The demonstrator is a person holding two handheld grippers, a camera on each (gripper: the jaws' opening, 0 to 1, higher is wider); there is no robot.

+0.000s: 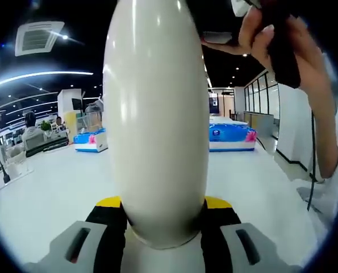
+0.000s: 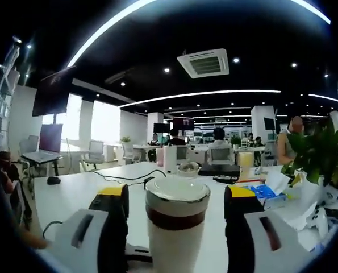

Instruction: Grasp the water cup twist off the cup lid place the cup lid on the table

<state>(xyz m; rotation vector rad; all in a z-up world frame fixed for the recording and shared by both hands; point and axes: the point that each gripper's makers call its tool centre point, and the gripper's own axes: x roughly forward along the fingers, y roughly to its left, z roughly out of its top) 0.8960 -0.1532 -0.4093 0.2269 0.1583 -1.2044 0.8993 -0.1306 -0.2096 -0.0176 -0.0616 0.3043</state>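
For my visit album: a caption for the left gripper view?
Left gripper clamps a white cup over a white table; a hand reaches in above.

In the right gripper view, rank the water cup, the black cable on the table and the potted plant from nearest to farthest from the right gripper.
1. Water cup: between the jaws of the right gripper, lid on.
2. Black cable: on the white table beyond the cup, slightly left.
3. Potted plant: far right. The fisheye makes its order against the cable uncertain.
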